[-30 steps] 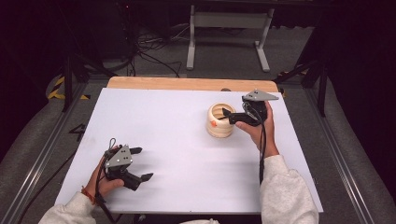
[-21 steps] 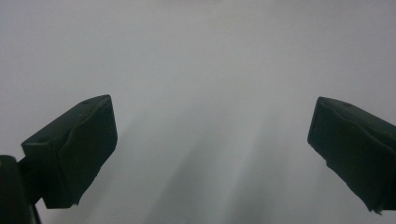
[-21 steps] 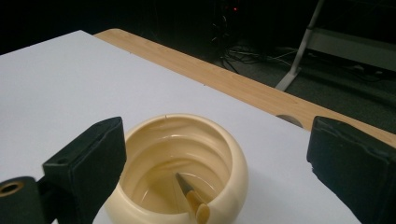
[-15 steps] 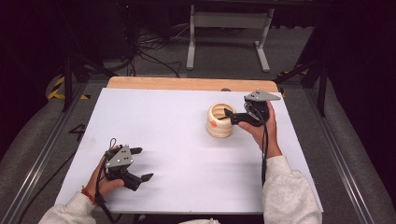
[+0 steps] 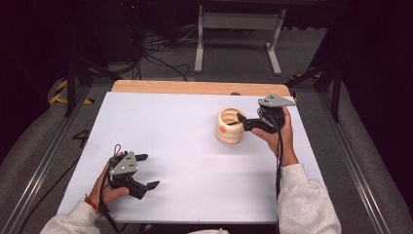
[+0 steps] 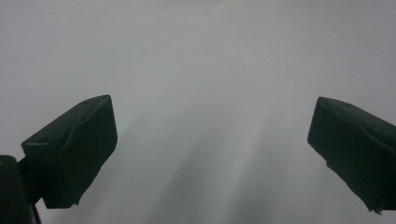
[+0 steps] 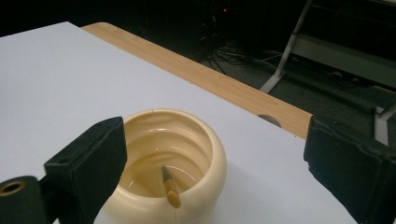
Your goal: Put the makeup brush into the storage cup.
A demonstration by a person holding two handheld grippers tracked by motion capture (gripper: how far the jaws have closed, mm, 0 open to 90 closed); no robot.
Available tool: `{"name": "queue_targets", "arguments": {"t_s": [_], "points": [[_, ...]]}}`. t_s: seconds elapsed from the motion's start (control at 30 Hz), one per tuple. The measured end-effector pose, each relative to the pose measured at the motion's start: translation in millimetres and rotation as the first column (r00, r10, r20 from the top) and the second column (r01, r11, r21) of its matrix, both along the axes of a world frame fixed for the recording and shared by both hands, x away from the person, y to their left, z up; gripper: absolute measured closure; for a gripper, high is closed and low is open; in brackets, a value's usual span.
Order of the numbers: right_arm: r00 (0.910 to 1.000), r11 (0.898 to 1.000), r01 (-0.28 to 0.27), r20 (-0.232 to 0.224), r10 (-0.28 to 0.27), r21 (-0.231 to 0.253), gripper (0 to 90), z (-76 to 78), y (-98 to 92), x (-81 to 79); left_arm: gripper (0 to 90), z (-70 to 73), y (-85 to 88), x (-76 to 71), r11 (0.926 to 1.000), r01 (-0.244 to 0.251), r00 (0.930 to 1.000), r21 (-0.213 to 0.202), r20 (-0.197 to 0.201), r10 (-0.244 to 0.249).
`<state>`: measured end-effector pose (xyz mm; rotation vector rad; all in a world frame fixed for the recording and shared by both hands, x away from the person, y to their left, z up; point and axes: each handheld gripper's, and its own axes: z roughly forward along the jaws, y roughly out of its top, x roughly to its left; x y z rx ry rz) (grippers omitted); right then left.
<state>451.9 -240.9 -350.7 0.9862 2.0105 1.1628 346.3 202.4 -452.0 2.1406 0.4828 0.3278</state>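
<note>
Little has shifted vs. earlier: our right gripper (image 5: 242, 122) holds at the cream pot (image 5: 230, 126), jaws apart, pot just ahead, pencil (image 7: 169, 186) inside. Left gripper (image 5: 143, 171), jaws apart, rests far off on worktop (image 5: 185, 141).

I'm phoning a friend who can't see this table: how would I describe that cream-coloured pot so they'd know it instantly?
Start at the white table with a wooden strip along its far edge. On its right side, just in front of the right gripper, stands the pot: a small, round, cream container with ribbed, bulging sides. It is open-topped, carries an orange mark outside, and holds a short pencil-like stick.
</note>
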Motion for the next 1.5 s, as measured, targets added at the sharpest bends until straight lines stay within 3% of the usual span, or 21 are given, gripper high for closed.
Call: {"name": "queue_targets", "arguments": {"t_s": [0.47,0.67,1.1,1.5], "points": [[0.9999,0.999,-0.016,0.001,0.016,-0.028,6.9,3.6,-7.4,-12.6,2.4,0.4,0.4,0.3,1.0,0.0,1.0,0.003,0.001,0.0],[0.9999,1.0,-0.011,-0.002,0.011,-0.015,7.3,3.7,-11.8,-16.7,2.4,0.7,-0.8,-0.2,1.0,0.003,1.0,0.005,0.004,-0.003],[0.9993,0.998,-0.033,0.013,0.034,-0.052,7.3,6.2,-15.4,-31.3,2.4,0.8,-1.1,-0.7,1.0,0.001,1.0,0.008,0.007,-0.001],[0.9985,0.997,-0.043,0.031,0.045,-0.058,7.7,7.2,-17.9,-44.9,2.3,1.0,-0.7,-0.6,1.0,0.002,1.0,0.006,0.009,-0.002]]}}
